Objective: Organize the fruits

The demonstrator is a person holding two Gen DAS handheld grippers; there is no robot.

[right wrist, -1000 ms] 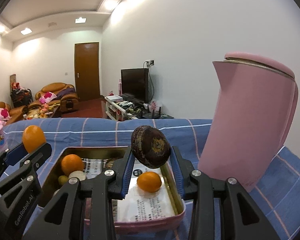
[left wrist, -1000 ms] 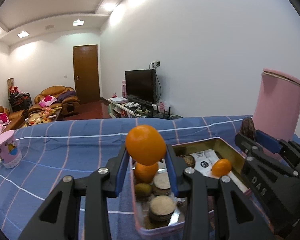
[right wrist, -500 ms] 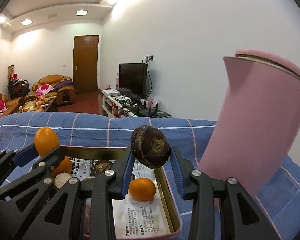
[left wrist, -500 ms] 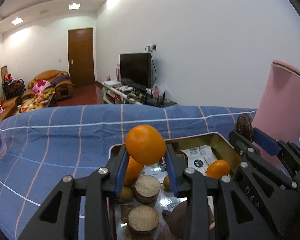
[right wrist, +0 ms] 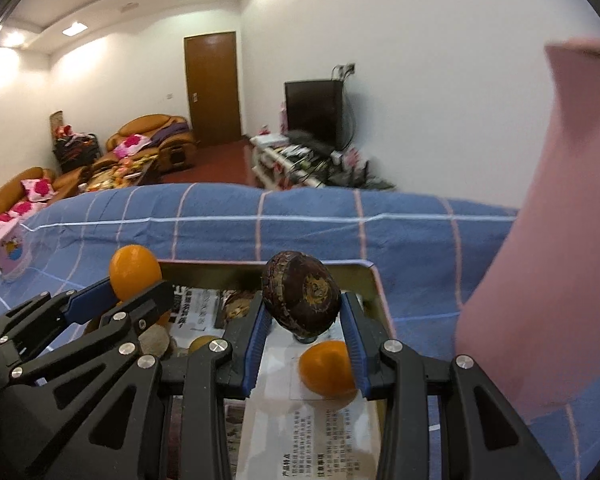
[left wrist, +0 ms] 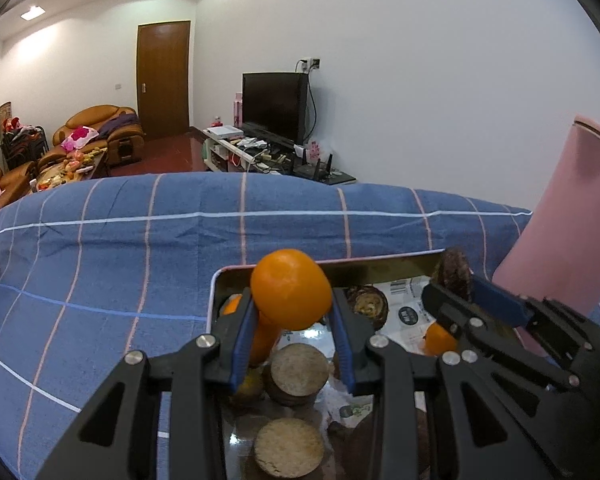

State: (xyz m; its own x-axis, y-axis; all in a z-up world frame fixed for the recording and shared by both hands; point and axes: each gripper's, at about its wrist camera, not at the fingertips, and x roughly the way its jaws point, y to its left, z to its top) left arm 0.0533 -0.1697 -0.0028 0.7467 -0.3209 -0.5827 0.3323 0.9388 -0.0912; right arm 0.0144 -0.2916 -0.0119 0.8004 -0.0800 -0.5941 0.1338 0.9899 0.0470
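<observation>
While both grippers hang over the metal tray (left wrist: 380,270) on the blue checked cloth (left wrist: 140,248), each carries one fruit, most likely on its way into the tray for sorting. Left gripper (left wrist: 292,312): jaws narrow, blue pads pressed on either side of an orange (left wrist: 291,289), held clear above the tray's left end. Under it sit another orange (left wrist: 262,338), partly hidden, and round beige-topped pieces (left wrist: 298,368), can't tell what they are. Right gripper (right wrist: 302,314): jaws also narrow, clamped on a dark brown wrinkled fruit (right wrist: 302,294), looks like a passion fruit or similar, not sure. It hangs over the right end of the tray, above printed paper (right wrist: 308,444) lining the bottom, where a loose orange (right wrist: 327,367) lies just below the pads. Judging by the layout, orange things gather on the left and the paper side is freer, so the grouping may go by kind, but that is a guess. Both grips sit at the fruit's widest part near the pad tips, which keeps round fruit from rolling out. A pink kettle (right wrist: 548,240) stands just beside the tray's right edge, close to the right gripper, so a sideways swing could bump it. A small pink mug (right wrist: 10,254) sits well apart on the far left of the cloth. Neither fruit touches the tray yet.
</observation>
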